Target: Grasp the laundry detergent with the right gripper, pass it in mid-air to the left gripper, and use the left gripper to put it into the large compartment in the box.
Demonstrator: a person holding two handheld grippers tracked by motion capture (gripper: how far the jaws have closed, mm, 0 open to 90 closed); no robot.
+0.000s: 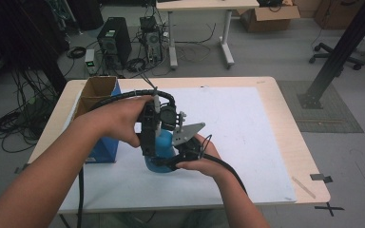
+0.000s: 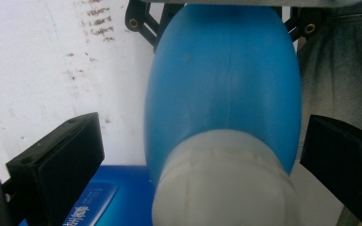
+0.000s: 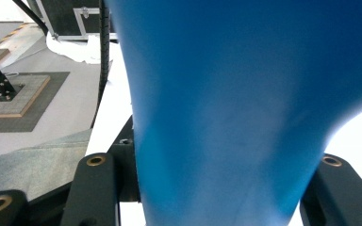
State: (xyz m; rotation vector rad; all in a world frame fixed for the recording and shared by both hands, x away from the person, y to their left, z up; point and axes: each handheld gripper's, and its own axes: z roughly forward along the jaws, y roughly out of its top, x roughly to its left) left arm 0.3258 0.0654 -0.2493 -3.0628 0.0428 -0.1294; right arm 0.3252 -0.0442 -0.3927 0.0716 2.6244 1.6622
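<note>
Bottle [image 1: 164, 147], blue with a white cap [image 2: 224, 188], stood at centre frame on the white worktop [image 1: 247, 137], right of a blue box [image 1: 105, 148]. Right tool [image 1: 171, 164] clamped its body; left tool [image 1: 148, 154] stood wide around the cap, not touching.

1 blue bottle [image 1: 164, 145], 2 grippers, 1 cardboard box [image 1: 96, 90], 1 table [image 1: 285, 137].

The blue box [image 2: 99, 202] by the table's left edge carries white printed characters. They're too blurred to read.
</note>
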